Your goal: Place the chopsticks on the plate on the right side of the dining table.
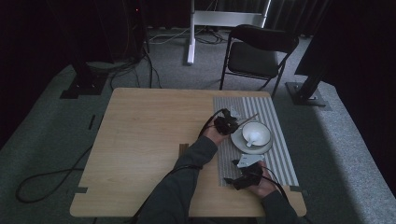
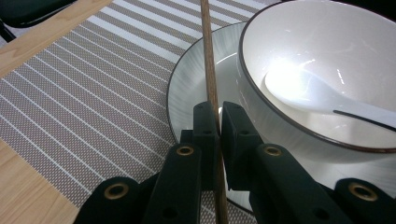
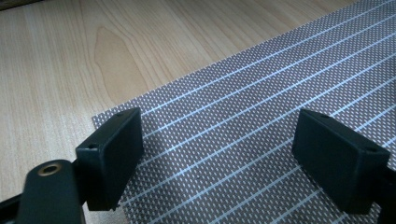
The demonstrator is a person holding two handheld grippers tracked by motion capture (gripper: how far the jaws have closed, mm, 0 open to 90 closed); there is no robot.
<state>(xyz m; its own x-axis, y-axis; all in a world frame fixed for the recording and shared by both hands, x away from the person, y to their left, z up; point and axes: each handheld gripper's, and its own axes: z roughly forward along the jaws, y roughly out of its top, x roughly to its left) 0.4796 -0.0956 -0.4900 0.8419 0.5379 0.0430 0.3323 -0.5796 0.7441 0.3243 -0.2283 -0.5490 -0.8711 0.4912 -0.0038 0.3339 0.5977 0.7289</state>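
A white bowl [image 2: 327, 51] with a white spoon [image 2: 303, 91] in it stands on a white plate [image 2: 187, 93], which rests on a striped placemat [image 2: 84, 88]. My left gripper [image 2: 218, 114] is shut on a thin wooden chopstick [image 2: 208, 51] just left of the bowl, over the plate's rim. From above, the left gripper [image 1: 233, 125] sits beside the bowl [image 1: 256, 133] and the chopstick [image 1: 249, 118] slants up to the right. My right gripper [image 3: 229, 144] hangs open over the placemat [image 3: 261, 88] near its corner, with nothing between the jaws; it is at the table's front [image 1: 236, 179].
The wooden table [image 1: 144, 130] stretches bare to the left of the placemat [image 1: 280, 140]. A black folding chair [image 1: 257, 51] stands behind the table, and cables lie on the floor at the left.
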